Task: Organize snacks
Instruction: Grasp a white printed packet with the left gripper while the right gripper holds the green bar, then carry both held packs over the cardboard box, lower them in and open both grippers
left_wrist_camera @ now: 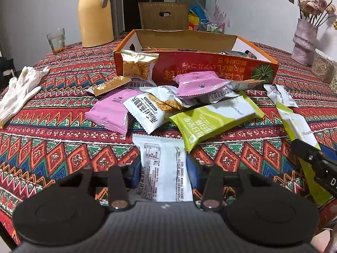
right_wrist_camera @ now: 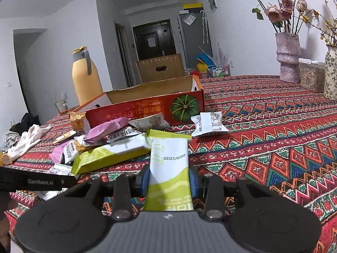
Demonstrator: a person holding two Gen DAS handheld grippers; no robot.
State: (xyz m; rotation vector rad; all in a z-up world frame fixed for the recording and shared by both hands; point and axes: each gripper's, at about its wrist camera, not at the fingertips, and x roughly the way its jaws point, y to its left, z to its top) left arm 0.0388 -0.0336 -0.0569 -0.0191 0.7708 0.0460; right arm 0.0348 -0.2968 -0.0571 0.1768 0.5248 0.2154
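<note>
An open red and orange cardboard box [left_wrist_camera: 210, 71] stands on the patterned tablecloth, also in the right wrist view [right_wrist_camera: 147, 109]. Several snack packets lie heaped in front of it: pink [left_wrist_camera: 111, 111], white [left_wrist_camera: 147, 111], green [left_wrist_camera: 217, 120]. My left gripper [left_wrist_camera: 163, 175] is shut on a white packet [left_wrist_camera: 162, 164] with its printed back up. My right gripper [right_wrist_camera: 168, 181] is shut on a green and white packet [right_wrist_camera: 168, 168], seen at the right edge of the left wrist view [left_wrist_camera: 299, 130]. One more white packet [right_wrist_camera: 208, 124] lies apart to the right of the heap.
A yellow thermos jug [left_wrist_camera: 94, 14] and a glass [left_wrist_camera: 55, 40] stand at the back left. White gloves [left_wrist_camera: 19, 92] lie at the left. A pink vase with flowers [right_wrist_camera: 288, 57], a clear container [right_wrist_camera: 311, 78] and a patterned vase [right_wrist_camera: 331, 71] stand at the right.
</note>
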